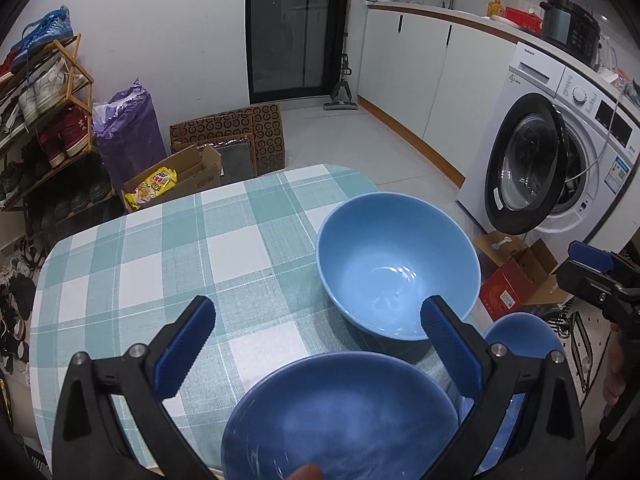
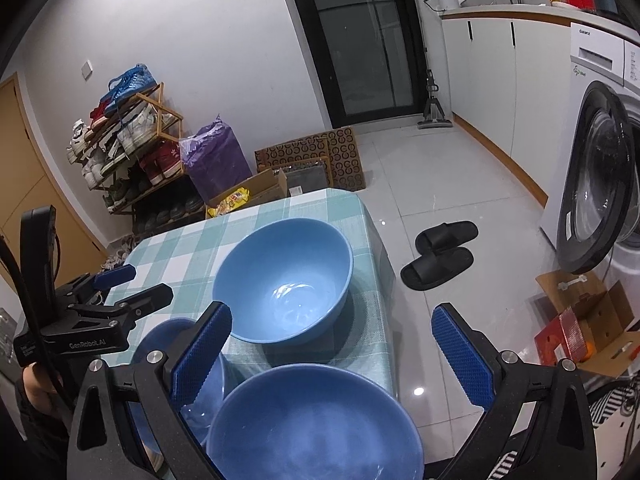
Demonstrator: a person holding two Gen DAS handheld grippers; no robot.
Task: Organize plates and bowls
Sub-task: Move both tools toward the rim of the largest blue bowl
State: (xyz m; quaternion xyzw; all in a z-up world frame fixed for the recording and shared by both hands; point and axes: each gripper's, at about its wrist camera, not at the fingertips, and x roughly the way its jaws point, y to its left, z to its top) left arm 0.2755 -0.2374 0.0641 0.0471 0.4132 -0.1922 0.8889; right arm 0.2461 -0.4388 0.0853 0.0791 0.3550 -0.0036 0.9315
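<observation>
While nothing looks stacked yet, three blue dishes sit apart at the near end of the checked tablecloth (image 1: 168,248): a light blue bowl (image 1: 398,266), a darker blue bowl (image 1: 340,416) nearer the cameras, and a third dark blue dish (image 1: 522,336) just beside them. Both the left gripper (image 1: 316,344) and the right gripper (image 2: 330,354) hover wide open, holding nothing. By my judgement, sorting has barely begun.

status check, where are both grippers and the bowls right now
Left gripper open, right gripper open, both empty. Light blue bowl upright on checkered tablecloth; darker blue bowl nearest the cameras. Nothing blocking the approach.
</observation>
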